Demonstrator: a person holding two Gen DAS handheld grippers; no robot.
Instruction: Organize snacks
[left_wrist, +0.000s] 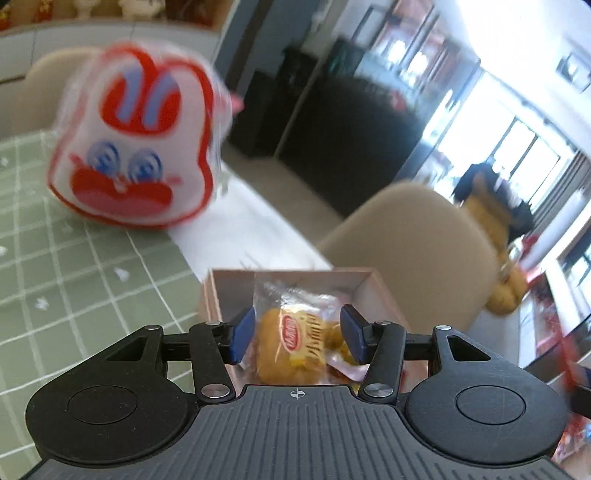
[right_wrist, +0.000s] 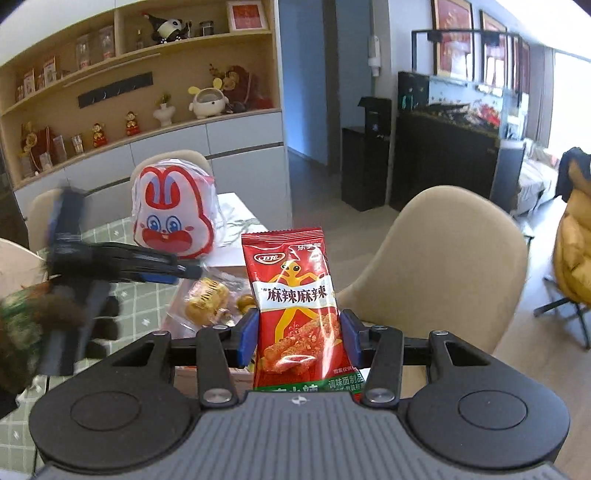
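The right gripper (right_wrist: 299, 338) is squeezing a red snack packet (right_wrist: 295, 302) upright between its blue pads, above the near edge of the box (left_wrist: 373, 286). The left gripper (left_wrist: 297, 334) is hovering over that box with its jaws apart and nothing held; a wrapped cake (left_wrist: 291, 343) is lying inside the box. A rabbit-shaped bag (left_wrist: 136, 144) is sitting behind the box on the green checked tablecloth (left_wrist: 74, 280).

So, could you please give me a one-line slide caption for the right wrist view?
Right gripper holds a red spicy-snack packet upright above the snack box, rabbit bag behind.
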